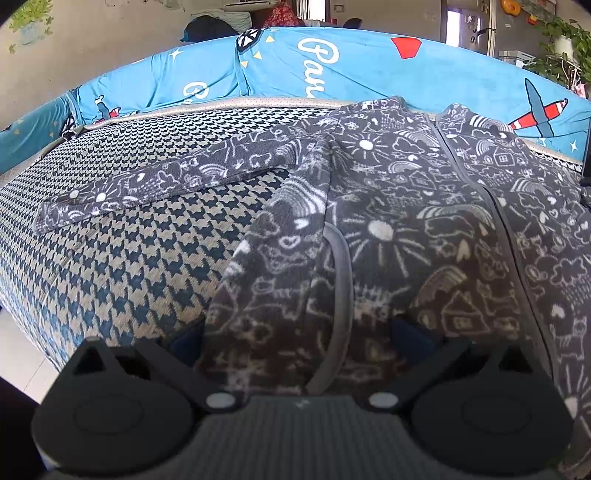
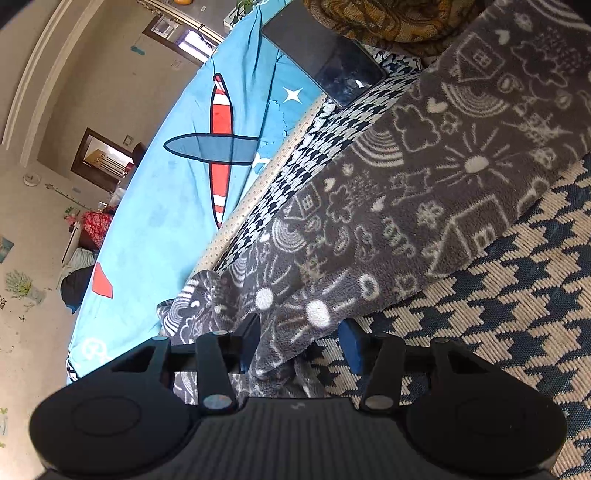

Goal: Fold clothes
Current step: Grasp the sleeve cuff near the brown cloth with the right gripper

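A grey fleece jacket (image 1: 406, 192), printed all over with white doodles of suns, rainbows, houses and clouds, lies front-up on a sofa seat (image 1: 122, 258) covered in a coarse navy-and-cream houndstooth weave. Its zipper (image 1: 476, 184) runs down the middle, and one sleeve (image 1: 155, 184) stretches flat out to the side, ending in a cuff with snap studs; a grey-bound pocket edge (image 1: 341, 280) curves near the hem. The pile looks soft and thick, so it should hold a crease loosely and slump where it is lifted.

The left tool (image 1: 295, 332) has its jaws spread wide on either side of the hem beside the pocket, fabric bunched up between the blue pads, apparently placed to take the lower edge for a fold; I cannot say the pads are biting yet. The right tool (image 2: 295, 343) stands the same way at the other sleeve (image 2: 406, 192), jaws apart with the cuff end rumpled between them, one pad close against the fleece and the other standing just off it.

Behind the seat, a bright blue sheet (image 1: 369, 66) printed with aeroplanes and lettering drapes the backrest. A dark phone (image 2: 325, 62) lies at the seat's edge near a brown patterned cushion (image 2: 388, 18).
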The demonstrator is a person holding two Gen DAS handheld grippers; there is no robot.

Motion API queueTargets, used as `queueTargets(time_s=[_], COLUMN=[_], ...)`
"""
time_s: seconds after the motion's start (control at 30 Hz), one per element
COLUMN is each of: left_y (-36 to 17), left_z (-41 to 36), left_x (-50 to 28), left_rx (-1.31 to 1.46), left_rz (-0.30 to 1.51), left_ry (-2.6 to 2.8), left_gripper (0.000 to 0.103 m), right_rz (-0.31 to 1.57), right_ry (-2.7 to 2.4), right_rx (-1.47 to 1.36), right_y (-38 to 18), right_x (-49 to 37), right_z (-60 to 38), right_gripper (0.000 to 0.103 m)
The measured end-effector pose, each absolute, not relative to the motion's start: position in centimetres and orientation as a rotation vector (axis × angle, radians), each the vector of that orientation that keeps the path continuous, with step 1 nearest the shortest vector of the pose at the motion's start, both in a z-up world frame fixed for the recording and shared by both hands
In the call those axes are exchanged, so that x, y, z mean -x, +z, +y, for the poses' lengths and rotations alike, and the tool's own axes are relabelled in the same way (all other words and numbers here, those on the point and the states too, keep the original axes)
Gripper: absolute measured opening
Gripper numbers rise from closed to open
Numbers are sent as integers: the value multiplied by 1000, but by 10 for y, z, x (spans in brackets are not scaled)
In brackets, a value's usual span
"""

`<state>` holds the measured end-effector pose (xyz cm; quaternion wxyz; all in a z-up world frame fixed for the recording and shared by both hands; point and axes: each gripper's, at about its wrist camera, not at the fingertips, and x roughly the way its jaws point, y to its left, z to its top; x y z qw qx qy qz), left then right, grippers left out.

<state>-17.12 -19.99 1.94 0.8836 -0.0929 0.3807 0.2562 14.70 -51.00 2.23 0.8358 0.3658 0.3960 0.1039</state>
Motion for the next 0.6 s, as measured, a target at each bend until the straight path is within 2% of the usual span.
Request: queueTargets(time_s=[0.07, 0.13, 0.4, 0.6], left_y=[20, 20, 22, 27], left_z=[-200, -200, -201, -205], left_x=[171, 171, 169, 167], left_rx=[193, 195, 179, 135], left_rz=[792, 793, 794, 784], left_ry=[536, 538, 550, 552], left_gripper=[103, 103, 103, 103], right_rz=[840, 850, 780, 828], right_ry=[200, 182, 112, 143], right_rx=[-753, -732, -652, -684], right_y=[22, 20, 38, 32], right_x=[-148, -149, -145, -147], right_z=[-505, -501, -505, -516], right_gripper=[17, 11, 6, 8])
